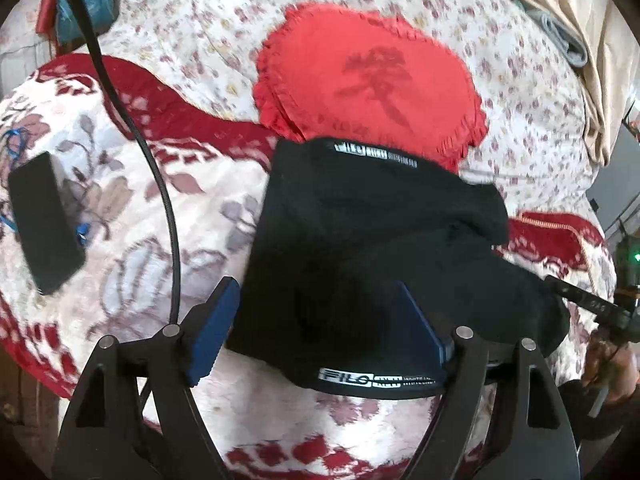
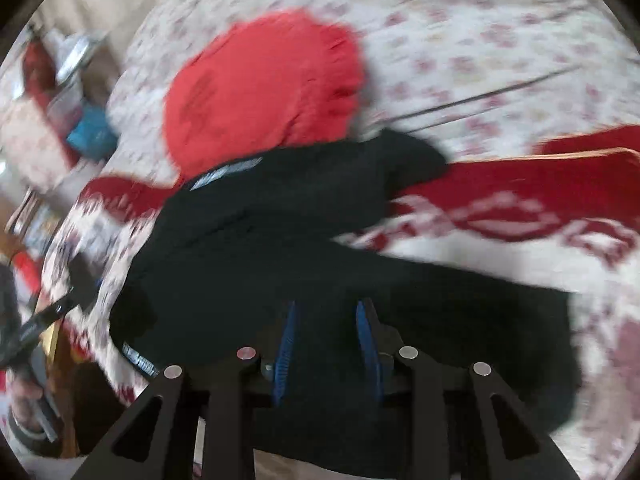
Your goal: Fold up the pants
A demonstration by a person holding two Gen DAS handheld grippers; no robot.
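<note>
The black pants (image 1: 360,240) lie bunched on a red and white floral blanket (image 1: 120,220), with white logo bands at the near and far edges. My left gripper (image 1: 316,316) is open, its blue pads wide apart over the near edge of the pants, with cloth lying between them. In the blurred right wrist view the pants (image 2: 280,240) spread under my right gripper (image 2: 330,320). Its blue pads stand a small gap apart with black cloth around them; whether they pinch the cloth is unclear. The right gripper also shows at the right edge of the left wrist view (image 1: 580,300).
A red frilled cushion (image 1: 368,80) lies just beyond the pants on a flowered sheet (image 1: 200,20). A black phone-like slab (image 1: 44,220) lies on the blanket at the left. A black cable (image 1: 160,184) arcs across the left. Beige fabric (image 1: 580,40) is piled at the far right.
</note>
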